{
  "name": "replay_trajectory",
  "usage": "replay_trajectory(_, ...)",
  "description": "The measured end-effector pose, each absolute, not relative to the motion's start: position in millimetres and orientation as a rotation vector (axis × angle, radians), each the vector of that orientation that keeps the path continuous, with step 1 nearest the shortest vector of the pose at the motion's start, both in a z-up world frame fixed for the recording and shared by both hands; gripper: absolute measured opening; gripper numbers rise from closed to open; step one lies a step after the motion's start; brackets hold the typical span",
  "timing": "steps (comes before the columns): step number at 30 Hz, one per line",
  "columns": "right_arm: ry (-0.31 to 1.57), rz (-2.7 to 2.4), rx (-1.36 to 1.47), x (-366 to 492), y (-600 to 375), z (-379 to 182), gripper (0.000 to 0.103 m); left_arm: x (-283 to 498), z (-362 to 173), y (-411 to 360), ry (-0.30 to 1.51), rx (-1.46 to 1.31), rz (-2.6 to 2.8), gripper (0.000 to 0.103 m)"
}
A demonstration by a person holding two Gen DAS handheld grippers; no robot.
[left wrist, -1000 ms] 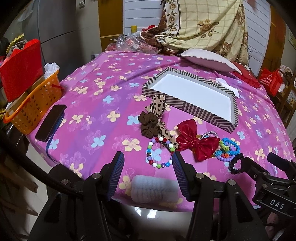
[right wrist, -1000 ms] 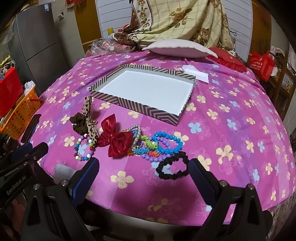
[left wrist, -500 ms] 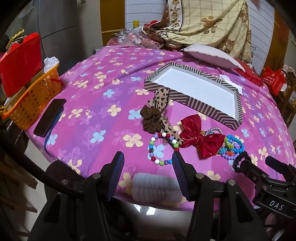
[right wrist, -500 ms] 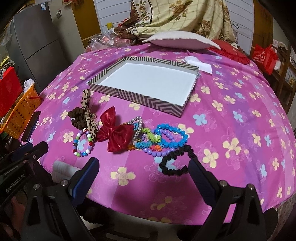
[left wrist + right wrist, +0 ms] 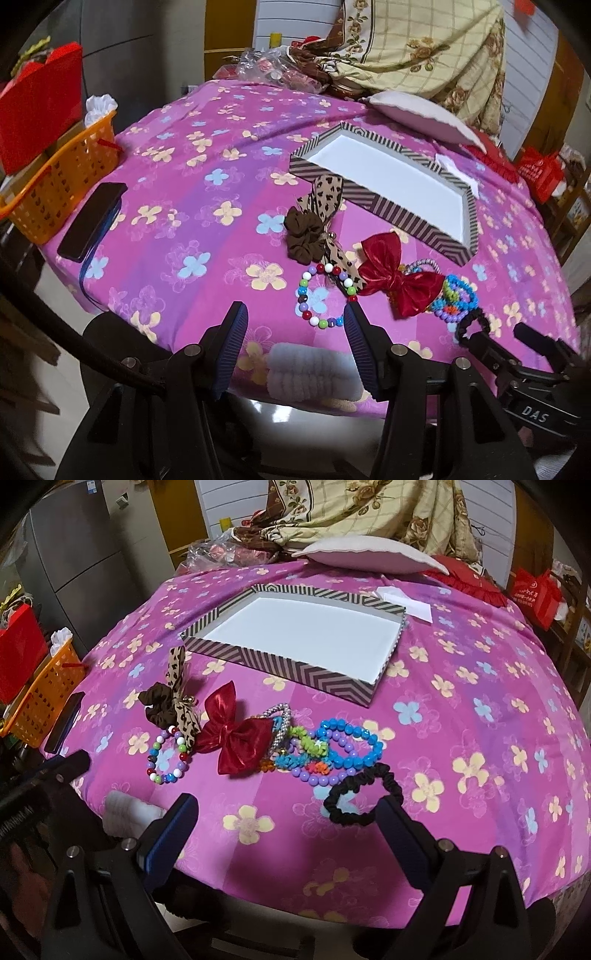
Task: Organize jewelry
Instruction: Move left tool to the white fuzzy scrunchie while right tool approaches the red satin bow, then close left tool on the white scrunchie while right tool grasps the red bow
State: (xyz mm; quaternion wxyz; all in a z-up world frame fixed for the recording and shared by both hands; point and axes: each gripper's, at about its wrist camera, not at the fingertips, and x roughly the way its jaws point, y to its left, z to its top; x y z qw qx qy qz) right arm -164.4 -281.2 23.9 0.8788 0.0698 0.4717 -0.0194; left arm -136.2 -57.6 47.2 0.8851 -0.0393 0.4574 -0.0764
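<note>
As nothing was yet gripped, both tools hung released | left tool (image 5: 293,341) near bead bracelet (image 5: 325,295) | right tool (image 5: 286,829) near black scrunchie (image 5: 364,797) | tray (image 5: 236,651) far, empty, awaiting jewelry.

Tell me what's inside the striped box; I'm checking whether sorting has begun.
The striped box shows only its bare white floor; no jewelry is inside. Its near wall hides a thin strip of floor along that edge.
</note>
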Motion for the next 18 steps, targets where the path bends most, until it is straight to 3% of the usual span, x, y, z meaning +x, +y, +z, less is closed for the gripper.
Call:
replay_trajectory(11, 0.965, 0.047, 0.099, -157, -279, 16, 0.098, -139, 29, -35, 1.067, -0.203, -0.242, 0.059)
replay_trajectory(18, 0.929, 0.146, 0.016, -128, -269, 20, 0.080, -138, 8, -46, 1.139, -0.152, -0.290, 0.060)
